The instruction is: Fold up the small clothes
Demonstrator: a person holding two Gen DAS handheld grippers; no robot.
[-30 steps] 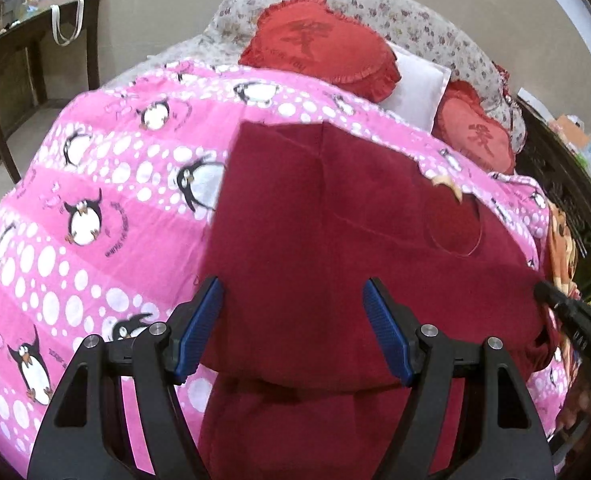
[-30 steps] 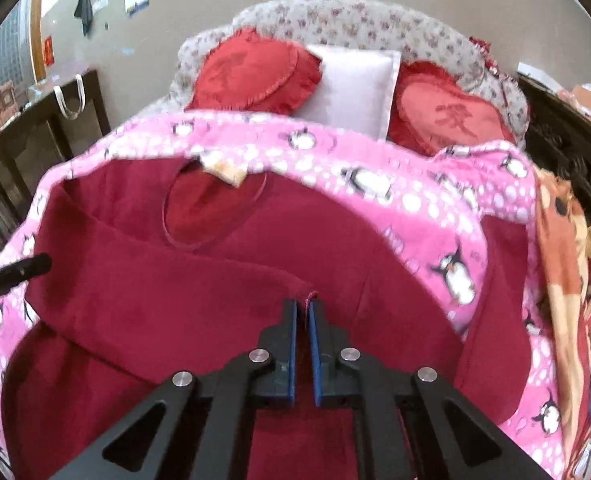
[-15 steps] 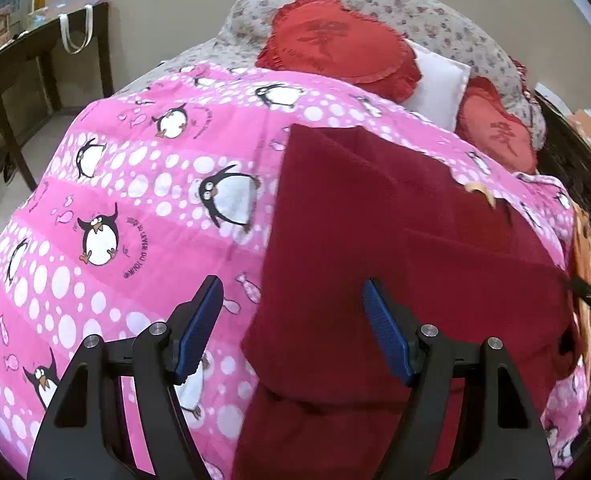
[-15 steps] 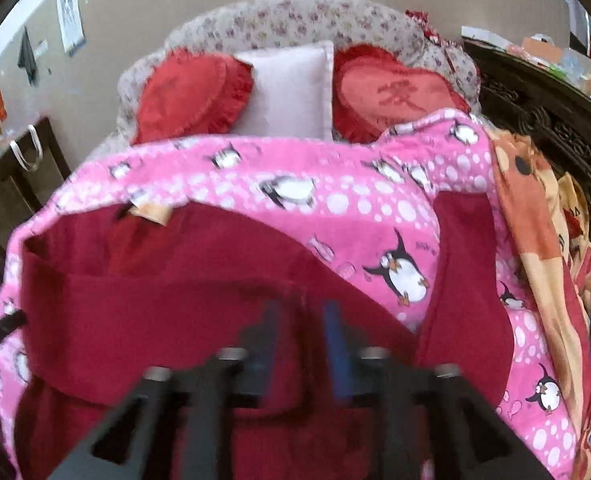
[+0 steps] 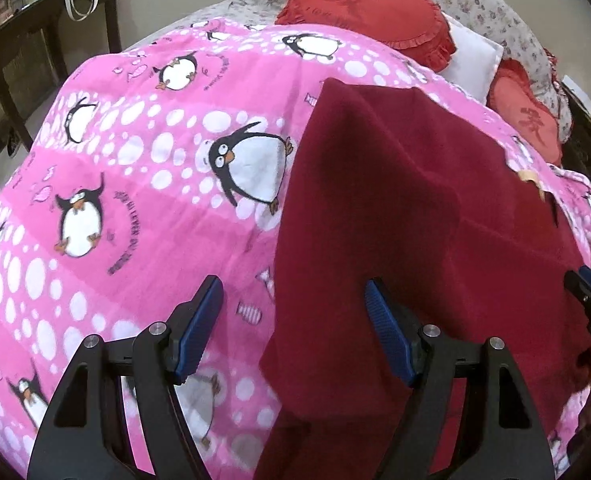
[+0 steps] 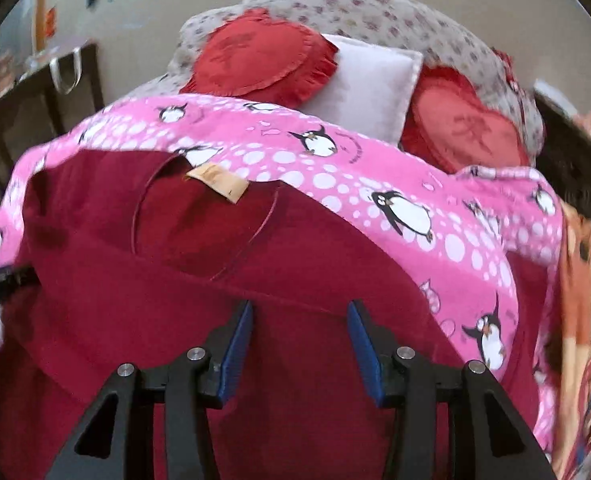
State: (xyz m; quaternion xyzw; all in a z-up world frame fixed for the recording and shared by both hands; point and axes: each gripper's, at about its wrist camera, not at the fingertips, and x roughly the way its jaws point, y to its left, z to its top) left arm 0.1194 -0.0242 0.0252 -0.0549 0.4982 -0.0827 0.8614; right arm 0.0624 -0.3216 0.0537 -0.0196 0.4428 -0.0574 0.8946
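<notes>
Dark red top (image 6: pixel 223 304), soft knit, lying flat on a pink penguin-print blanket (image 5: pixel 135 184) that covers the bed; one side folded inward, neckline with tan label (image 6: pixel 217 182) toward the pillows. Left gripper (image 5: pixel 293 330): blue-padded fingers spread wide, nothing between them, poised above the top's left edge where it meets the blanket. Right gripper (image 6: pixel 299 346): fingers have just been opening and stand partly apart over the red fabric, pinching nothing. Two red heart cushions (image 6: pixel 255 60) and a white pillow (image 6: pixel 371 88) at the headboard. Dark desk (image 5: pixel 35 32) at left.
</notes>
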